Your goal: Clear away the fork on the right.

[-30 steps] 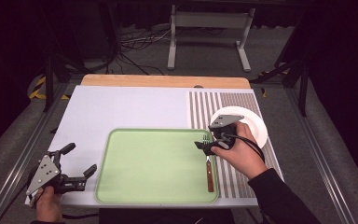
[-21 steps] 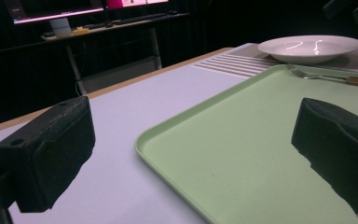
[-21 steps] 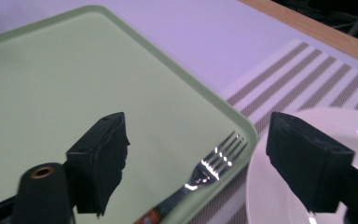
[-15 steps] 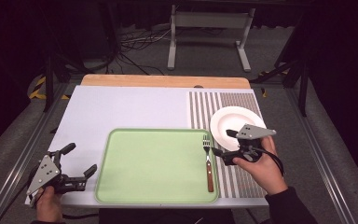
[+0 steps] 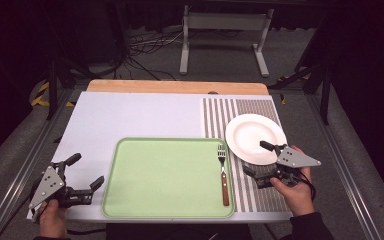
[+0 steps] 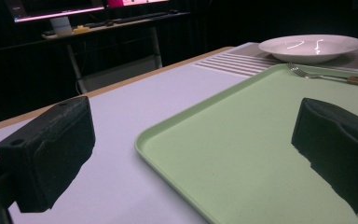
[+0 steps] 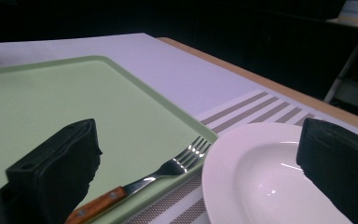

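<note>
- While the right hand-held gripper [image 5: 259,163] hangs released with jaws just widened and nothing between them, the plate [image 5: 255,138] sits at its 12 o'clock, just right of the tray [image 5: 165,210].
- Being glazed, stiff and breakable, the plate is best pinched at its near rim.
- Left hand-held gripper [image 5: 86,172] is released too.

1. Tray [image 5: 165,180]: plain pale green.
2. Fork [image 5: 223,170]: silver tines and neck, reddish-brown wooden handle.
3. Plate [image 5: 252,136]: glossy white (no pattern).
4. Placemat [image 5: 225,112]: grey-brown and white stripes.
5. Table [image 5: 130,115]: pale lavender-white top, light wood edge at the far side.
6. Right gripper [image 5: 258,158] and left gripper [image 5: 85,170]: black jaws, grey plates on top.
</note>
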`<state>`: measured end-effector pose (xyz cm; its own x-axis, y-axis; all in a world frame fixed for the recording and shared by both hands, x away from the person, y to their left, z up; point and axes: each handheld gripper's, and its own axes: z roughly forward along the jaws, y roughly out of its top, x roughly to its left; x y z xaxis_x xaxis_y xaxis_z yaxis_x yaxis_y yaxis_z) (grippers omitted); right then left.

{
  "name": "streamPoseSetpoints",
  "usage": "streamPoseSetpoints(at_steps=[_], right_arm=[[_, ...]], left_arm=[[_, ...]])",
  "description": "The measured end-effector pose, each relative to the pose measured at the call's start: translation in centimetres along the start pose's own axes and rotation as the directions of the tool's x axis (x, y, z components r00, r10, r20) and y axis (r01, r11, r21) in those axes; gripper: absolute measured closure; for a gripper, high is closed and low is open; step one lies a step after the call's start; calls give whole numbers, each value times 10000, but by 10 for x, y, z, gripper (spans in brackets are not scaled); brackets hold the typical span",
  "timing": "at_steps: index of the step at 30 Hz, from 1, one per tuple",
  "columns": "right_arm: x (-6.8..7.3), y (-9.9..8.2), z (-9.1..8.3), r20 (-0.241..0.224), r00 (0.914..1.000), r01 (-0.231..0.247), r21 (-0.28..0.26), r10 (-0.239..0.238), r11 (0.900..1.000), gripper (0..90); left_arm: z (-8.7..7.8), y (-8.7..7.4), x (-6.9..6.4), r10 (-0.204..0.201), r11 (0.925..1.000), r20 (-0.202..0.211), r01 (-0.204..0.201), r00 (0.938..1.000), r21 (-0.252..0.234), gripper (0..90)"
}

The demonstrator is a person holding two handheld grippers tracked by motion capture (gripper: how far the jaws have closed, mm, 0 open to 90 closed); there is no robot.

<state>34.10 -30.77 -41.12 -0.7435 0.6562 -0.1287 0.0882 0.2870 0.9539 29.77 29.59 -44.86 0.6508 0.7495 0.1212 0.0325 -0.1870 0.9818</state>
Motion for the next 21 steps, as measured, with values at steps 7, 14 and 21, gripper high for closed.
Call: streamPoseSetpoints(at_steps=[7,14,21], right_arm=[[-1,-10,-10,575,9983,-2,-826,50,9966,3],[-2,-21,-12,638,9978,-122,-822,175,9965,4],[-1,-30,-8,272,9995,-120,-695,139,9975,3]], left_arm=[[0,0,0,15,10000,48,-15,10000,-12,1],[0,0,0,5,10000,100,-4,10000,-75,1],[0,1,0,70,9999,125,-69,9999,-108,1]])
